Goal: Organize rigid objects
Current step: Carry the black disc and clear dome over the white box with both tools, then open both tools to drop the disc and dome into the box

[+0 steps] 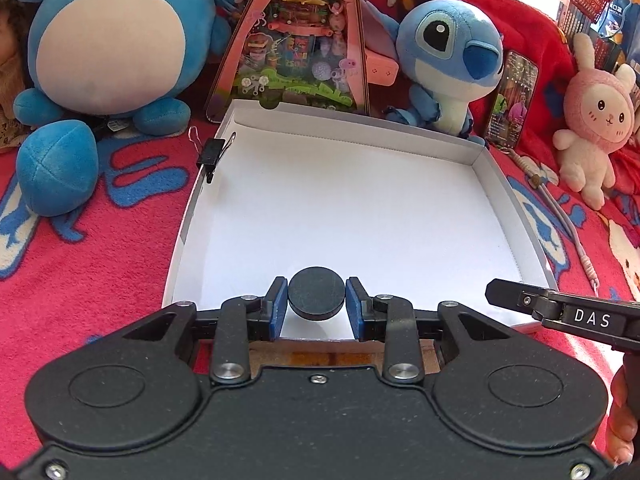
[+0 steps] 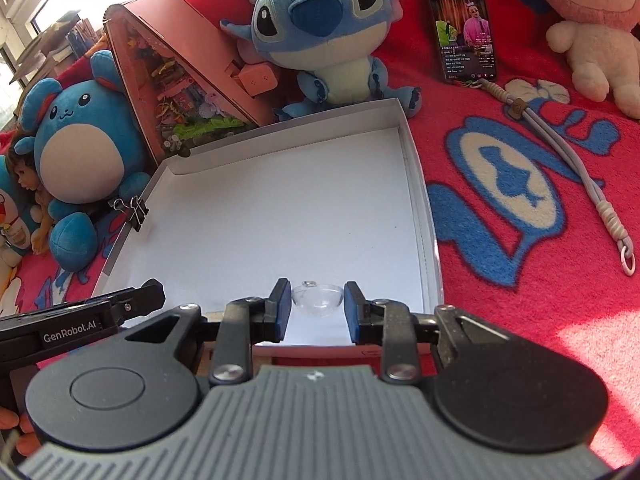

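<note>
Over the white tray [image 1: 500, 184], left gripper [image 1: 317, 300] fingers clamp a black disc [image 1: 317, 294], right gripper [image 2: 316, 304] fingers a clear dome [image 2: 318, 299].

Bright daylight floods in from the window at the upper left of the right wrist view, blowing out the shallow white cardboard tray's floor [image 2: 280, 216] to near-featureless glare. A sunlit patch washes the red patterned fleece blanket [image 2: 592, 344] pale. Fisheye bending curves every edge; the near gripper housings sit soft, the corners darken.
</note>
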Demonstrator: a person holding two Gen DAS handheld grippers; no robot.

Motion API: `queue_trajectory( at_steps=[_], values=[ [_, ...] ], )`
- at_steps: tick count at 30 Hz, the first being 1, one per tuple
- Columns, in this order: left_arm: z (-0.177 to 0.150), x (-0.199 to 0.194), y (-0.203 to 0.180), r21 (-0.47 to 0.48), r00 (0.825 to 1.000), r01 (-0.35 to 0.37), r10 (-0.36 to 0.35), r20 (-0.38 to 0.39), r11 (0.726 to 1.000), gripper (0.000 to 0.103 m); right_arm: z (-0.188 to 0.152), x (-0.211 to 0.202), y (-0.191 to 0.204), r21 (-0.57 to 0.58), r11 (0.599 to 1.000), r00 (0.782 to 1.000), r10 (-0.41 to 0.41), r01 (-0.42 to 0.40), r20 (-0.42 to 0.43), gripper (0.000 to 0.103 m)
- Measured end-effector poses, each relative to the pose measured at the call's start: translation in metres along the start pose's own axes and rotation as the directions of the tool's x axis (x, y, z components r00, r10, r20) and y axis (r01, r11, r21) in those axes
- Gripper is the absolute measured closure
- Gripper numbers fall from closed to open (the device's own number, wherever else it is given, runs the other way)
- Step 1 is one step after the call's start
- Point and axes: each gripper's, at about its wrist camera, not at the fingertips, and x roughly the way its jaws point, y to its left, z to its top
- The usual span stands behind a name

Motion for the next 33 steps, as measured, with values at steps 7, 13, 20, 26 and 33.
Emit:
queue_trajectory(
  at_steps=[7,13,20,26,33],
  values=[
    [-0.002,0.005,0.0,-0.001,1.0,-0.011,0.011,-0.009,1.0,0.073,-0.002,0.006,0.0,-0.006,1.0,1.0,0.0,0.0,-0.013,0.069],
    [-0.001,0.006,-0.001,0.007,1.0,-0.021,0.021,-0.009,1.0,0.073,-0.002,0.008,0.001,-0.016,1.0,1.0,-0.004,0.004,-0.013,0.068],
    [-0.001,0.008,-0.002,0.008,1.0,-0.024,0.024,-0.009,1.0,0.073,-0.002,0.008,0.002,-0.026,1.0,1.0,-0.002,0.002,-0.013,0.067],
    [-0.002,0.001,-0.003,0.015,1.0,-0.027,0.027,0.005,1.0,0.057,-0.002,0.003,0.002,-0.033,0.999,1.0,0.016,-0.016,0.008,0.045],
    [-0.016,-0.028,-0.013,0.106,0.997,-0.042,0.034,0.076,0.993,0.033,-0.008,-0.018,0.0,-0.045,0.998,0.997,0.037,-0.034,0.069,0.032]
  ],
)
